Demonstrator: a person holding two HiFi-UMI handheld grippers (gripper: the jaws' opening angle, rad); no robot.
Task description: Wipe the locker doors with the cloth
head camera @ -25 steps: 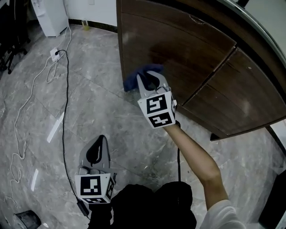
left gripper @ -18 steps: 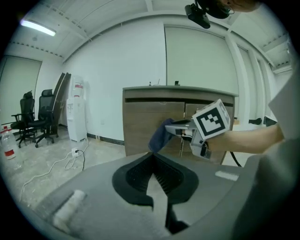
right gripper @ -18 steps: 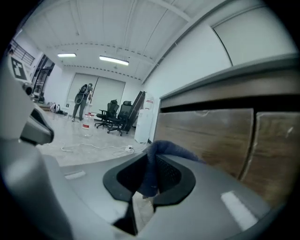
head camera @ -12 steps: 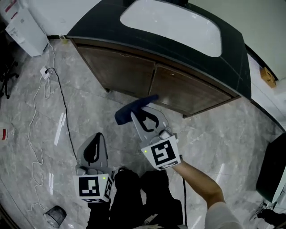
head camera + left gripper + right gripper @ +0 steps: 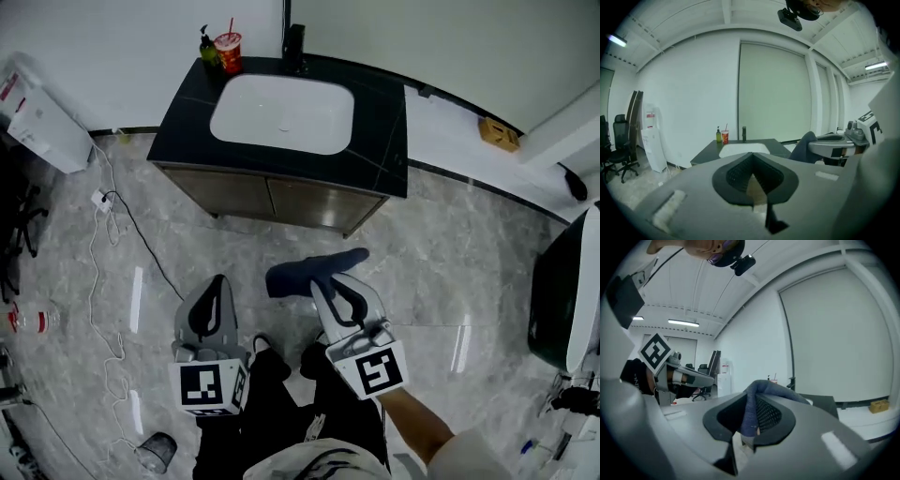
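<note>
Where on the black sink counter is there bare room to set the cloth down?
The widest bare patch is the counter strip between the basin and the right edge. Crowded: the back left corner, with the bottle and red cup.

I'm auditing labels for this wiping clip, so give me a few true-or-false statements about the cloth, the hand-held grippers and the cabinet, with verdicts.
1. The right hand-held gripper grips the blue cloth. True.
2. The cloth is pressed against the cabinet doors. False: it is held in the air, clear of the doors.
3. The left hand-held gripper holds a sponge. False: its jaws are together with nothing between them.
4. A red cup stands on the counter, beside the basin. True.
5. One cabinet door hangs open. False: both are closed.
</note>
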